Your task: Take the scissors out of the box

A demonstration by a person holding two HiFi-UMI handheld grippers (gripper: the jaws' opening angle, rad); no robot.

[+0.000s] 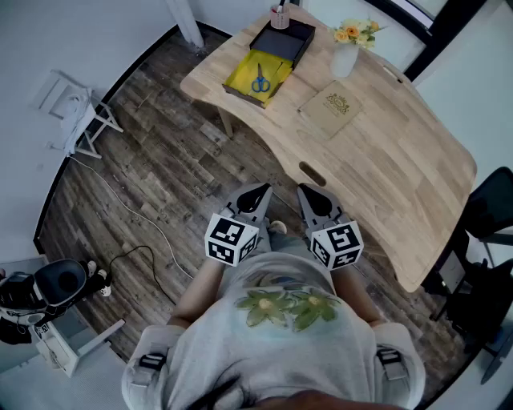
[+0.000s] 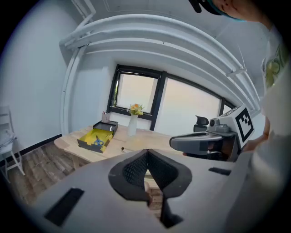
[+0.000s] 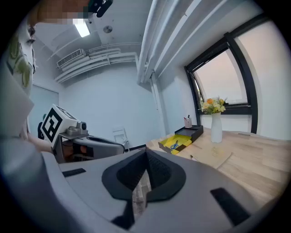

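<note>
One pair of scissors (image 1: 260, 78) lies in one yellow-lined box (image 1: 239, 78) at the desk (image 1: 385, 160) corner, near one vase (image 1: 345, 58) and one book (image 1: 330, 106). Left tool (image 1: 258, 192) and right tool (image 1: 314, 193): both closed, empty.

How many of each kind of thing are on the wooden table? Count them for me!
Box: 1
Blue scissors: 1
Vase with flowers: 1
Tan book: 1
Cup of pens: 1
Total: 5
</note>
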